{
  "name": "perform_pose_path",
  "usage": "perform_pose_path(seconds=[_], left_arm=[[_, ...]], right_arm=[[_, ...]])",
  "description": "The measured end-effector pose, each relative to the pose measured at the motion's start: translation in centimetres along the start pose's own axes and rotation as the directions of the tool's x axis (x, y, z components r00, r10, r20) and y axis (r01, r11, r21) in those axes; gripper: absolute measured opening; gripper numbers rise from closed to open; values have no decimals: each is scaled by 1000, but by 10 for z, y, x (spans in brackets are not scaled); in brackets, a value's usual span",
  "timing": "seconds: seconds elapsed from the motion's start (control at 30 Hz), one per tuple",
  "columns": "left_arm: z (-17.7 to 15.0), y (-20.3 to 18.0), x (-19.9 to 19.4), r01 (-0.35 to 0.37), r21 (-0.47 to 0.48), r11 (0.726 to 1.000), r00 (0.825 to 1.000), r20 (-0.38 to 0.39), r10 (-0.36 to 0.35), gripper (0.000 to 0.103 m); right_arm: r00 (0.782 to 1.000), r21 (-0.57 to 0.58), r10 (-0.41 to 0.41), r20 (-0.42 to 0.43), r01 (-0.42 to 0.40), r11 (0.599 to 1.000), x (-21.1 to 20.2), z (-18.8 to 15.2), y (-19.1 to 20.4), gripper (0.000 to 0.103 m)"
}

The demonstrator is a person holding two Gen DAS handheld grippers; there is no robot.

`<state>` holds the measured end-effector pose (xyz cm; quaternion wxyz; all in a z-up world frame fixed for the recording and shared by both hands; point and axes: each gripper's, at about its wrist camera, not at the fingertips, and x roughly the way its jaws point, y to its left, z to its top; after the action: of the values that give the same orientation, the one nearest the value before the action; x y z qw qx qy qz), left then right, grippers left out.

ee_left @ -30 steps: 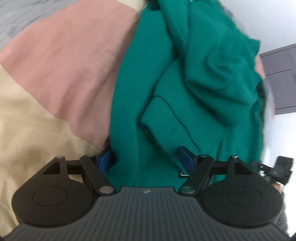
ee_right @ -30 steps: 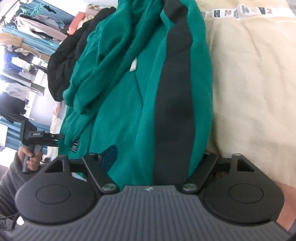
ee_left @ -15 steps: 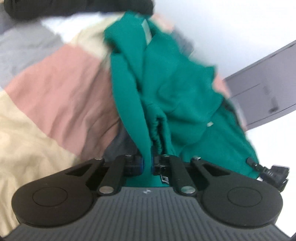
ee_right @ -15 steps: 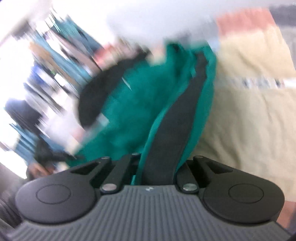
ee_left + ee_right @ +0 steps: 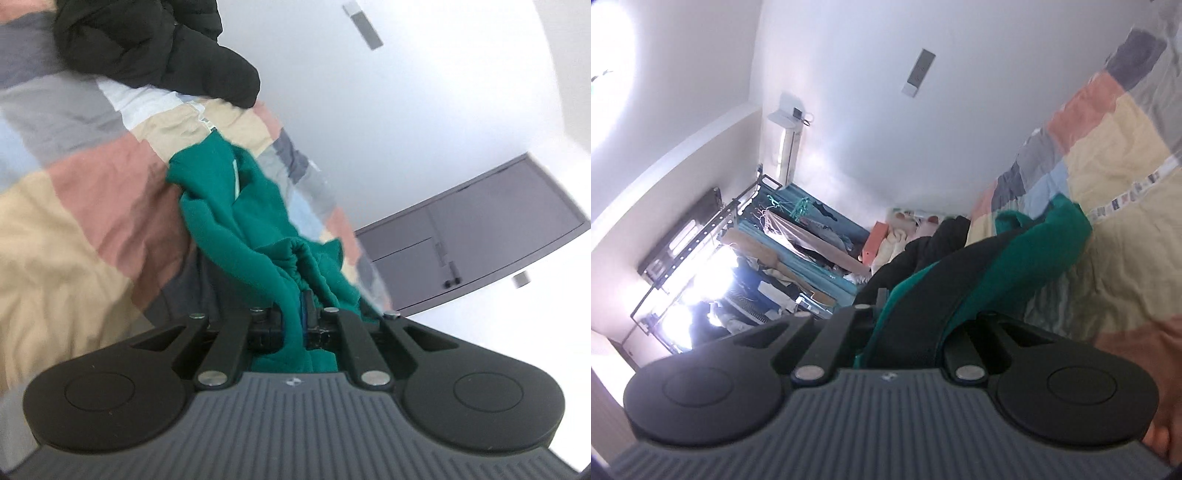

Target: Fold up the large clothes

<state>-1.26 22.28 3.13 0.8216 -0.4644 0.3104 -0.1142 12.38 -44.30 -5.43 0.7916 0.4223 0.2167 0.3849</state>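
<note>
A large green garment (image 5: pixel 251 225) with a black stripe (image 5: pixel 945 291) hangs stretched from both grippers above a patchwork bedspread (image 5: pixel 74 206). My left gripper (image 5: pixel 301 306) is shut on a bunched green edge of it. My right gripper (image 5: pixel 908 314) is shut on the edge with the black stripe; its fingertips are hidden by the cloth. The garment's far end still trails on the bed in both views.
A black garment (image 5: pixel 147 44) lies in a heap at the far end of the bed, over a white one (image 5: pixel 136 99). A dark cabinet (image 5: pixel 480 236) stands against the wall. A clothes rack (image 5: pixel 768 251) full of clothes stands beyond the bed.
Both grippers closed on the green garment and lifted it off the bed. Both cameras tilted upward, so walls and the room now show.
</note>
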Motion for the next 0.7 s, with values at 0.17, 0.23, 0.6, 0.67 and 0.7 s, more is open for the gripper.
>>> perform_pose_path(seconds=[0.17,0.23,0.6,0.67,0.7], left_arm=[[-16,8,-6,70,-45,996,996,57,-68,7],[-9,7,7,87,-33,996,993,84,-84,8],[96,7,146,45,-93,995,948,319,-13,8],[110,13,173,27,-92,995,942,335,5,9],[116,19,187,26,-100,995,940,341,10,9]], right_arm=[[999,18,-31,28,31,999,-10,-14,15,8],[997,43,-67,34,66,997,4,-8,11,8],[916,289,-356,184,296,910,129,64,-51,9],[898,320,-394,197,321,891,147,69,-66,9],[889,323,-411,203,336,885,156,72,-73,9]])
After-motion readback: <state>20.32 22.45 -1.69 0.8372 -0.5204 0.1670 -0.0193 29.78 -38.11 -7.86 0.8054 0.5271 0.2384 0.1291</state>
